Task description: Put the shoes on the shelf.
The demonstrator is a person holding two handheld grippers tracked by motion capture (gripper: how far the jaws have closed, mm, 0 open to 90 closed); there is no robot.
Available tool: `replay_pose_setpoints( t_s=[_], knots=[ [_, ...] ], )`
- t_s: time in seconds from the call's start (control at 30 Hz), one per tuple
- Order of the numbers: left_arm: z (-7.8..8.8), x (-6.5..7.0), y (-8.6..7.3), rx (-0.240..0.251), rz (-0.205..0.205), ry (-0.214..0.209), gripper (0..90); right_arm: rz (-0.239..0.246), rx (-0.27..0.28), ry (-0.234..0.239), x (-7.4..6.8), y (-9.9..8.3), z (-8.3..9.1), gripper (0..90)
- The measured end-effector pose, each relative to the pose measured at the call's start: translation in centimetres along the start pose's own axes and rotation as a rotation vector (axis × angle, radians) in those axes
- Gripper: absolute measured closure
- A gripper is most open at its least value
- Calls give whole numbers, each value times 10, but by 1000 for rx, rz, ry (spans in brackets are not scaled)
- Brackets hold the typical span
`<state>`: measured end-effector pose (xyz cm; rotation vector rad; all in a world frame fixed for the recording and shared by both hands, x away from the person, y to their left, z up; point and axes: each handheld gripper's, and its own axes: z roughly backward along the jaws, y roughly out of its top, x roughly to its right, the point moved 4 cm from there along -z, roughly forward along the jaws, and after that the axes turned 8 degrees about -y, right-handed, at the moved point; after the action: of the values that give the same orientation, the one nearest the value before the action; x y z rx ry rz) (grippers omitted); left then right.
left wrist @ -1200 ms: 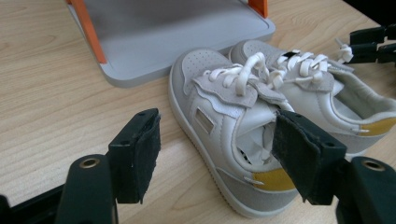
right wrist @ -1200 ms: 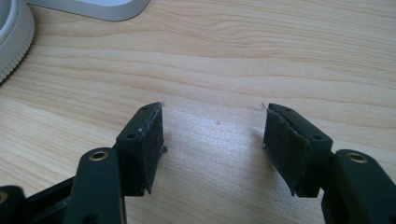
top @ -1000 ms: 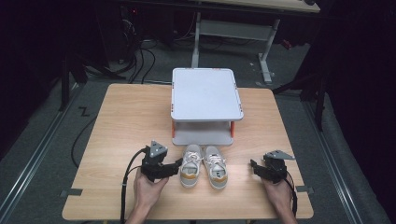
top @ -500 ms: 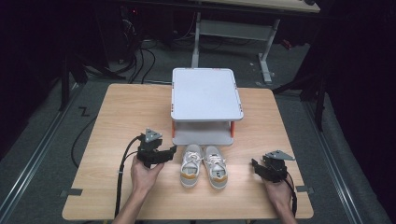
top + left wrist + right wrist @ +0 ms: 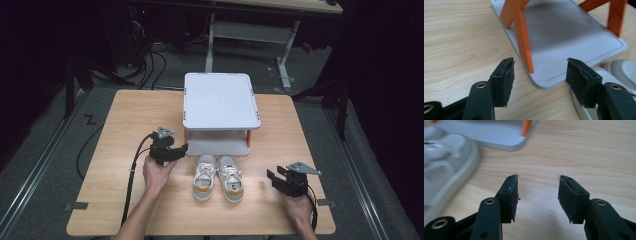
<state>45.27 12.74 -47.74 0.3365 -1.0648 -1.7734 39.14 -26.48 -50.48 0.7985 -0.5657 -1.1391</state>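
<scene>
Where dark room surrounds, wooden table [image 5: 125, 130] bears grey rack [image 5: 220, 100], shoes [image 5: 218, 177].

White sneakers [image 5: 218, 177] with tan heels. Grey two-tier rack [image 5: 220, 100], orange legs [image 5: 524, 37]. Light woodgrain table [image 5: 125, 125], black grippers.

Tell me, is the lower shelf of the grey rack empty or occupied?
Empty. The lower shelf of the rack is bare between its orange legs; both shoes stand on the table in front.
</scene>
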Motion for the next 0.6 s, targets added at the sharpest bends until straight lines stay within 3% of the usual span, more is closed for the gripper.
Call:
replay_pose_setpoints(
  t_s=[0.03, 0.13, 0.2, 0.27, 0.33, 0.43, 0.47, 0.53, 0.6],
  knots=[
    [-6, -6, -2, -10, 17, 8, 402, -18, -4, 53, -10, 3, 6, 503],
    [-14, -11, -5, -22, 17, 25, 399, -13, -20, 120, -27, 5, 13, 510],
    [-17, -13, -5, -17, 21, 32, 399, 16, -29, 161, -41, 7, 18, 521],
    [-19, -15, -5, -10, 25, 34, 399, 35, -29, 176, -48, 9, 20, 523],
    [-23, -18, -5, 4, 41, 37, 393, 69, -39, 215, -69, 13, 28, 523],
    [-26, -21, -6, 3, 39, 41, 386, 86, -49, 245, -81, 16, 31, 522],
    [-29, -22, -7, 4, 45, 43, 384, 108, -64, 257, -92, 18, 33, 533],
    [-31, -22, -7, 6, 46, 40, 383, 114, -64, 250, -96, 20, 34, 530],
    [-35, -21, -8, 9, 40, 35, 386, 95, -77, 283, -103, 25, 35, 522]
  ],
)
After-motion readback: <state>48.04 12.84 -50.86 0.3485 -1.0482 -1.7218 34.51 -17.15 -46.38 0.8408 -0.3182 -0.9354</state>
